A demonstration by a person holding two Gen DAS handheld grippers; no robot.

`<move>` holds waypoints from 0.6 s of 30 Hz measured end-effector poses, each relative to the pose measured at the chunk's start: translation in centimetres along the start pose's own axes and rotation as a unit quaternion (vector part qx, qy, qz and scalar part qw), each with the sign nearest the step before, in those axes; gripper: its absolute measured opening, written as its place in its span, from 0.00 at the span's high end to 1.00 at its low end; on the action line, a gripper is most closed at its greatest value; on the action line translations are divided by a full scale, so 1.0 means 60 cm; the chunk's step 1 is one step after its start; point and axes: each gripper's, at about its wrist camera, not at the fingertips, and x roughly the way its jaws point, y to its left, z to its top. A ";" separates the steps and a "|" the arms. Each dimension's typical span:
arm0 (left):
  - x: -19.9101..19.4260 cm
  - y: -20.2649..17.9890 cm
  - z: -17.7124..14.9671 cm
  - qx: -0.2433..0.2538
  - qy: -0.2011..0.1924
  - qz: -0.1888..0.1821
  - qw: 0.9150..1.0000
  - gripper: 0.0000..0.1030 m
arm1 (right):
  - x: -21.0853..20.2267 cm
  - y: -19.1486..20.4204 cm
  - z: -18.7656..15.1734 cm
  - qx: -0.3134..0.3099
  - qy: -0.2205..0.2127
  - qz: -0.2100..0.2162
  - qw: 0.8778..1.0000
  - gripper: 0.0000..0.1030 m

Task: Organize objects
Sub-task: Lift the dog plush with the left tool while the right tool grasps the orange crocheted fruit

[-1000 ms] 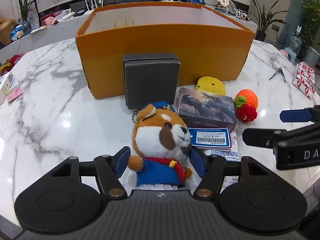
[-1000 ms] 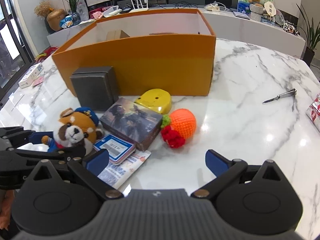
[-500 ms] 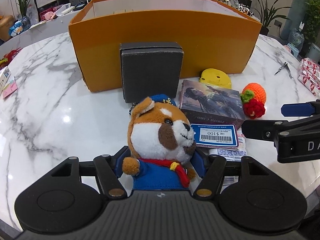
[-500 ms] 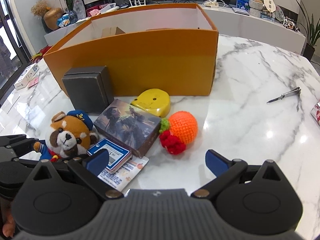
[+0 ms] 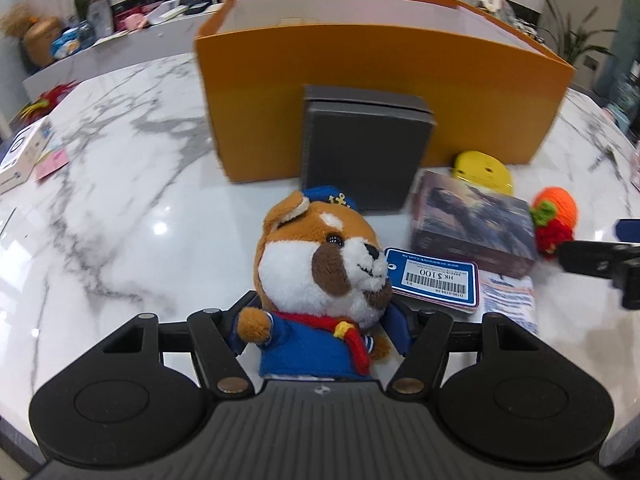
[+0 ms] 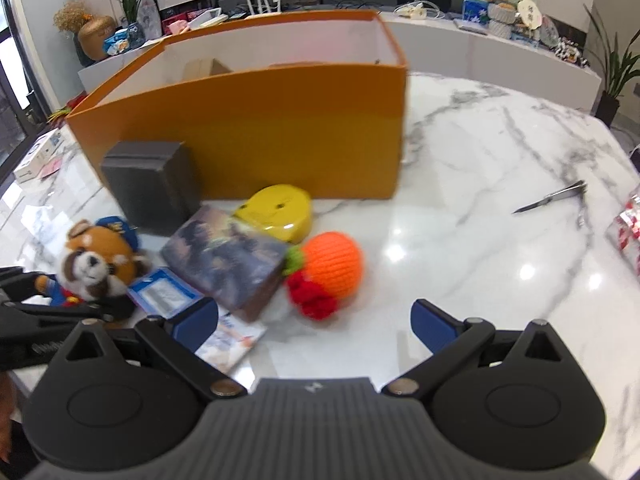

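Observation:
A brown and white plush dog [image 5: 320, 276] in a blue outfit and red scarf is between the blue pads of my left gripper [image 5: 320, 332], which is shut on its body. The plush dog [image 6: 100, 264] also shows at the left of the right wrist view. Behind it stand a dark grey box [image 5: 364, 152] and a large open orange box [image 5: 360, 92]. My right gripper [image 6: 314, 318] is open over the marble table with nothing between its fingers. A crocheted orange fruit [image 6: 332, 260] lies just beyond its tips.
Right of the dog lie a blue barcode card [image 5: 434, 280], a picture card box [image 5: 472, 220], a yellow case [image 5: 484, 168] and a leaflet [image 5: 508, 296]. Metal clippers [image 6: 552, 196] and a red-white packet [image 6: 628, 232] are at the far right. The table [image 5: 100, 220] has small boxes near its left edge.
The plush dog now sits deeper between the left fingers and fills more of the view, which has rolled slightly. The right gripper has edged nearer the crocheted fruit, still open.

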 end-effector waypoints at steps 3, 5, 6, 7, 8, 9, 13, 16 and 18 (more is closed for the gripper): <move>0.001 0.009 0.003 -0.010 0.002 0.005 1.000 0.26 | 0.007 -0.020 0.007 -0.010 -0.006 -0.008 1.000 0.01; 0.001 0.012 0.005 -0.014 0.003 0.003 1.000 0.26 | 0.015 -0.030 0.014 -0.010 -0.007 0.000 1.000 0.01; 0.001 0.013 0.005 -0.014 0.004 0.002 1.000 0.26 | 0.018 -0.034 0.017 -0.006 -0.006 0.006 1.000 0.04; 0.001 0.014 0.006 -0.013 0.004 0.003 1.000 0.26 | 0.021 -0.035 0.019 -0.005 -0.006 0.012 1.000 0.06; 0.001 0.014 0.006 -0.012 0.005 0.003 1.000 0.26 | 0.023 -0.035 0.019 -0.004 -0.005 0.016 1.000 0.09; 0.001 0.015 0.006 -0.013 0.005 0.002 1.000 0.26 | 0.026 -0.033 0.020 -0.006 -0.002 0.018 1.000 0.09; 0.001 0.020 0.006 -0.023 0.008 0.013 1.000 0.26 | 0.035 -0.013 0.018 -0.032 -0.001 0.016 0.999 0.10; 0.001 0.024 0.006 -0.034 0.009 0.018 0.999 0.26 | 0.039 -0.006 0.019 -0.033 -0.008 0.026 0.999 0.22; 0.001 0.027 0.006 -0.037 0.009 0.018 0.999 0.26 | 0.041 -0.006 0.021 -0.026 -0.014 0.032 0.999 0.24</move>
